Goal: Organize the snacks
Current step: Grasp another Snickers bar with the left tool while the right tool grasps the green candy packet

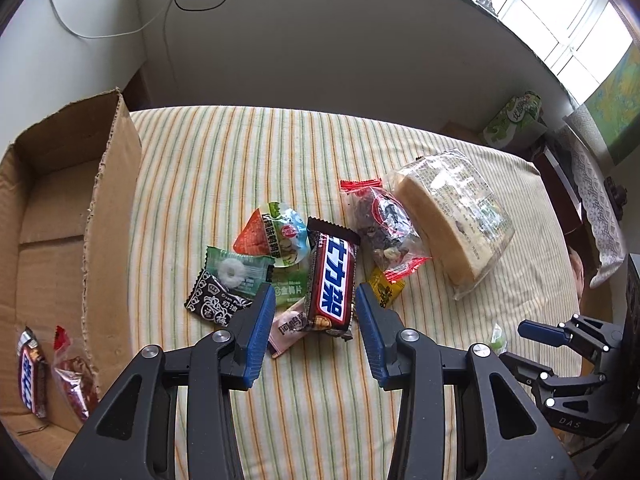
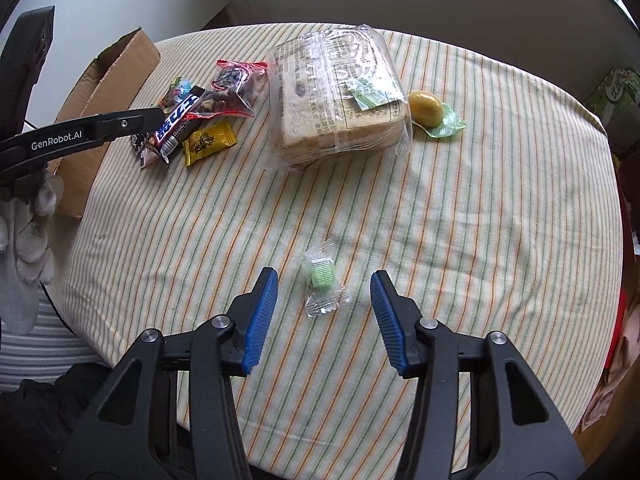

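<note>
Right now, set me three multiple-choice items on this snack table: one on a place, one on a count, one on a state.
1. Where does the small green candy lie?
A. inside the cardboard box
B. on the striped cloth ahead of the right gripper
C. on top of the bread pack

2. How many snacks show inside the cardboard box?
A. none
B. two
C. five

3. How does the left gripper stand toward the chocolate bar?
A. open, a finger either side of it
C. clamped on the bread pack
B. shut, far from it

Answers: 1 B, it rests on the cloth ahead of the right gripper; 2 B, a bar and a red packet lie in the box; 3 A, gaps show beside both pads.
</note>
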`<state>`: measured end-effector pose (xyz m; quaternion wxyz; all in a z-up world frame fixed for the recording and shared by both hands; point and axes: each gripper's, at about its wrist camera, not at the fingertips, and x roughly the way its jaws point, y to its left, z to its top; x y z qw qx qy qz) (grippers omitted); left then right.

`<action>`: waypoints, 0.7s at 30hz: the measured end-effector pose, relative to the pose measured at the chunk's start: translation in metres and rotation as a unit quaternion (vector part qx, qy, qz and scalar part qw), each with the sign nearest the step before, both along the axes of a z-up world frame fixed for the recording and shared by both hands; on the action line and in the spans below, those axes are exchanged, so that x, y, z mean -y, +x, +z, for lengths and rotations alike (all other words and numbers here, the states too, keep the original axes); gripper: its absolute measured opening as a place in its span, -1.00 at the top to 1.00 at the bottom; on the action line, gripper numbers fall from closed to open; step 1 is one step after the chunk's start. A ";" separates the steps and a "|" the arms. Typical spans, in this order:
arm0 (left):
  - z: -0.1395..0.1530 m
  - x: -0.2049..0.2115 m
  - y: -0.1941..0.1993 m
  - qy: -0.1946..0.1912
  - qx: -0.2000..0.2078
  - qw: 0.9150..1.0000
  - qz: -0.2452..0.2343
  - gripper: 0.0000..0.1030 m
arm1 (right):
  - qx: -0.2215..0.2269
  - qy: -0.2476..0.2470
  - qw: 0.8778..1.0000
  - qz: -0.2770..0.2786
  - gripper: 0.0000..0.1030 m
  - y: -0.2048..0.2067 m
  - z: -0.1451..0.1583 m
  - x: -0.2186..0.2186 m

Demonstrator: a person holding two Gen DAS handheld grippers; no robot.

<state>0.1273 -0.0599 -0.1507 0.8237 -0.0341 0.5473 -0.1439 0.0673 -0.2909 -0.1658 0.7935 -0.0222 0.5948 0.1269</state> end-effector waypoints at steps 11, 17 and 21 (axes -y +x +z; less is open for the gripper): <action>-0.013 0.030 0.013 0.039 0.002 0.998 -0.041 0.25 | -0.010 0.002 1.000 0.002 0.18 0.004 -0.010 0.006; -0.025 0.046 0.014 0.066 0.000 0.996 -0.056 0.45 | -0.012 0.000 1.000 0.011 0.21 0.008 -0.011 0.001; -0.025 0.045 0.016 0.062 -0.001 0.997 -0.053 0.46 | -0.012 -0.009 1.000 0.018 0.30 0.009 -0.015 -0.006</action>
